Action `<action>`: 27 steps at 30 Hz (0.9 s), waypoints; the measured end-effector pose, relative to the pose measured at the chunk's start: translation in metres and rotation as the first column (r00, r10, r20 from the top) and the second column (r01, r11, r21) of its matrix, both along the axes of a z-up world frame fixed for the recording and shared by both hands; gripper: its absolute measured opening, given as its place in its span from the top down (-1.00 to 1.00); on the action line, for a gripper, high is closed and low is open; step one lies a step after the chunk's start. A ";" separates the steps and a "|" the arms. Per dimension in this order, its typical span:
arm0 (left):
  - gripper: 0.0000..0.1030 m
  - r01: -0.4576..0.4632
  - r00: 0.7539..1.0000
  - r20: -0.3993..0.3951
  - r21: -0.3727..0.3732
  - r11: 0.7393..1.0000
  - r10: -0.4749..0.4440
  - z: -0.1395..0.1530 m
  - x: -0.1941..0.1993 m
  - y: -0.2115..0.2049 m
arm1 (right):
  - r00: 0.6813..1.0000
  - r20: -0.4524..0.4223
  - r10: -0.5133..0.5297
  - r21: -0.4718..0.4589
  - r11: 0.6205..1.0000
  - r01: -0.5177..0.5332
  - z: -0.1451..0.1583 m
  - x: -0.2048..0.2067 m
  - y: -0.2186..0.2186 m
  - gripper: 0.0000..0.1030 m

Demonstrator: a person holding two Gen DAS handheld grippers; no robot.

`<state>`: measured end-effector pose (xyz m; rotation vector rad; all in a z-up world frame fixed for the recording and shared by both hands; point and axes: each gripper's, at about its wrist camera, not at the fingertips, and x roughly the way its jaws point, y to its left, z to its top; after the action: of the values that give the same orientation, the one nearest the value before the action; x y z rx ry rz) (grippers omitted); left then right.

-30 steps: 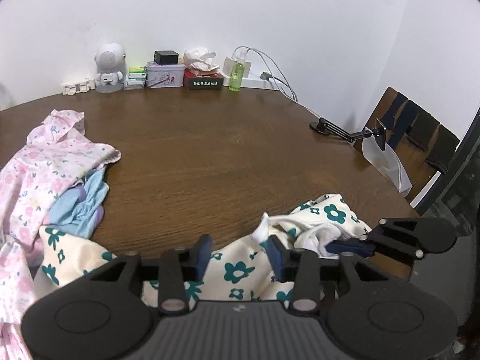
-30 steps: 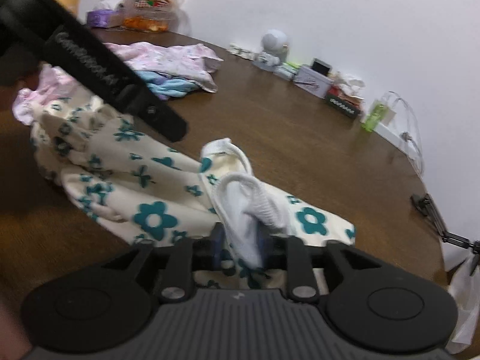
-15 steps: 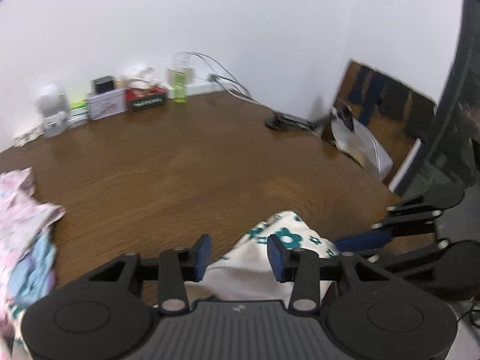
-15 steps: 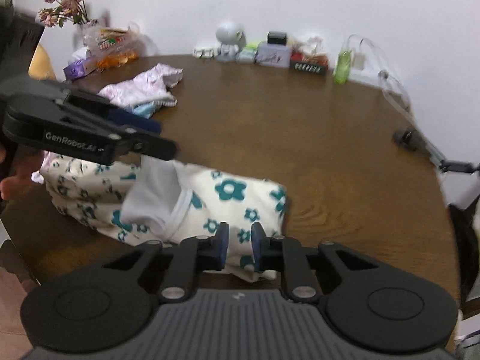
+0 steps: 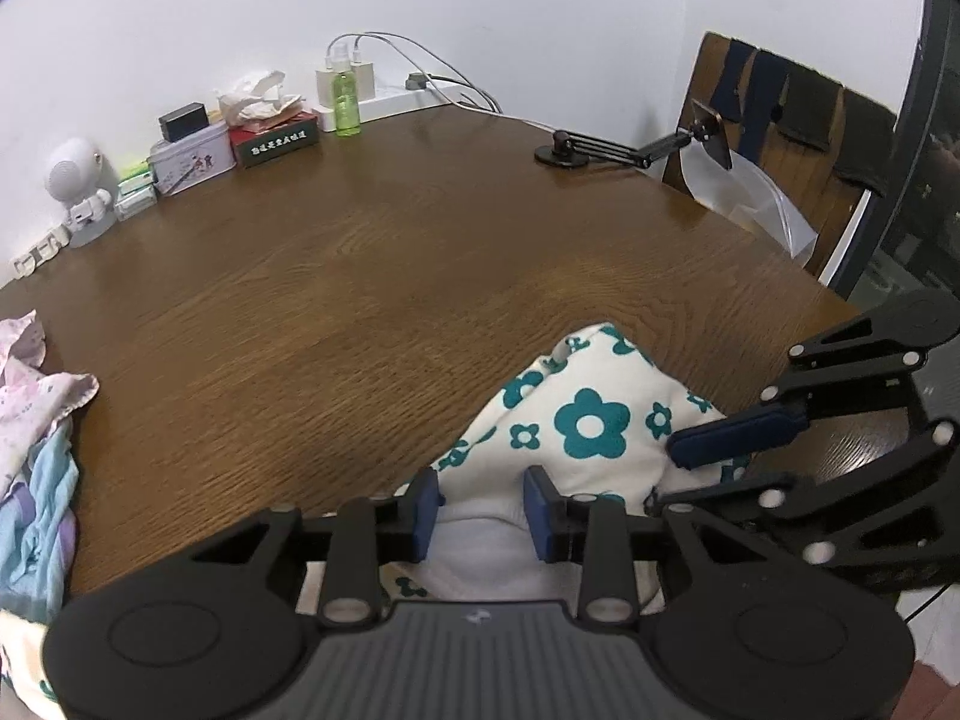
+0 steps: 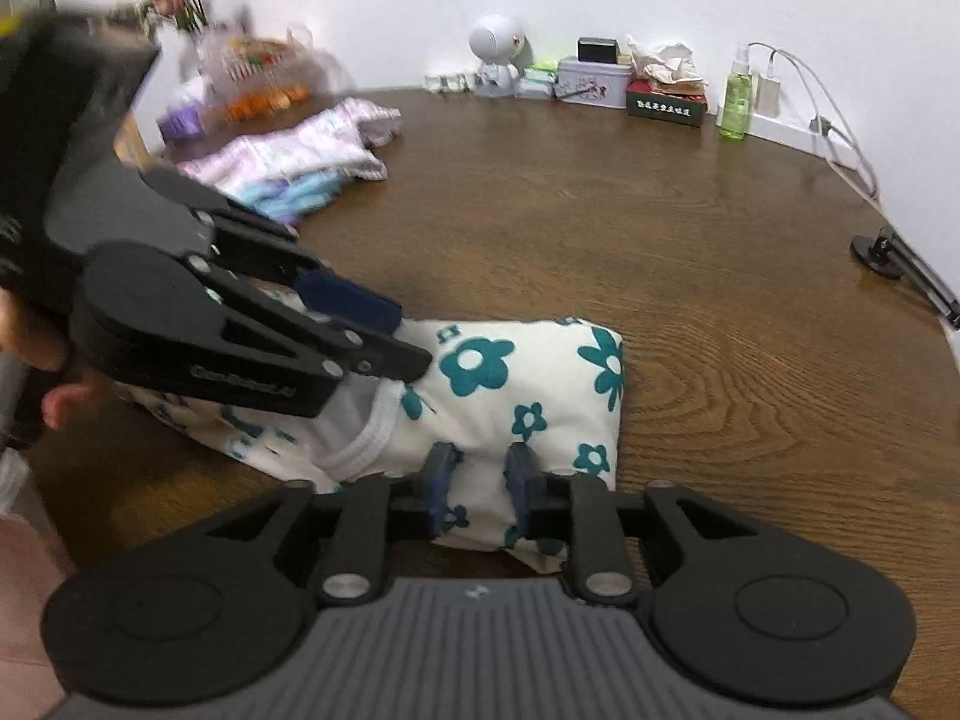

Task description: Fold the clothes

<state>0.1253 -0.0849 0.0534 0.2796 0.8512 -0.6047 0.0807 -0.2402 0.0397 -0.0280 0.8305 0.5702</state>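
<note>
A cream garment with teal flowers (image 5: pixel 591 420) (image 6: pixel 522 378) lies folded on the brown table (image 5: pixel 390 276), close to its near edge. My left gripper (image 5: pixel 481 507) stands open over the garment's white collar part, which shows between its fingers. In the right wrist view that same gripper (image 6: pixel 402 336) comes in from the left, tips on the cloth, a hand (image 6: pixel 54 384) behind it. My right gripper (image 6: pixel 480 480) is shut on the garment's near folded edge, cloth filling the narrow gap. From the left wrist view it (image 5: pixel 678 474) grips the garment's right edge.
A heap of pink and blue clothes (image 6: pixel 300 162) (image 5: pixel 36 420) lies at the table's left. Along the far wall stand a tin box (image 5: pixel 192 159), a green bottle (image 5: pixel 347 102) and cables. A black phone arm (image 5: pixel 600 150) and a chair (image 5: pixel 780 120) are at the right.
The right gripper carried the garment's end over and laid it down as a flat fold. The left gripper swung right over the collar and its fingers narrowed.
</note>
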 end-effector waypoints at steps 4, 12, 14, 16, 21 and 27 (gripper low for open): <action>0.25 -0.013 0.998 0.064 -0.029 0.999 0.015 0.025 -0.009 0.013 | 0.997 -0.016 -0.073 0.080 0.994 0.074 0.012 0.011 -0.035 0.11; 0.28 0.080 0.997 0.014 0.022 0.997 -0.080 0.015 -0.025 0.011 | 0.972 -0.217 -0.088 0.245 0.959 0.141 -0.017 0.045 -0.069 0.11; 0.35 0.081 0.997 -0.014 0.032 0.996 -0.081 0.006 -0.023 0.013 | 0.964 -0.254 -0.074 0.291 0.945 0.149 -0.026 0.049 -0.071 0.12; 0.36 0.076 0.997 -0.033 0.037 0.996 -0.075 -0.002 -0.019 0.015 | 0.964 -0.257 -0.069 0.303 0.941 0.148 -0.027 0.049 -0.068 0.12; 0.35 0.072 0.997 -0.040 0.040 0.997 -0.071 -0.012 -0.014 0.018 | 0.965 -0.257 -0.057 0.324 0.936 0.142 -0.030 0.049 -0.060 0.16; 0.35 0.092 0.995 -0.029 0.027 0.995 -0.091 -0.013 -0.012 0.009 | 0.965 -0.243 -0.101 0.352 0.918 0.184 -0.014 0.045 -0.065 0.64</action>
<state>0.1134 -0.0762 0.0404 0.3380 0.8777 -0.6838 0.1259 -0.3050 0.0254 0.4494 0.9192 0.5906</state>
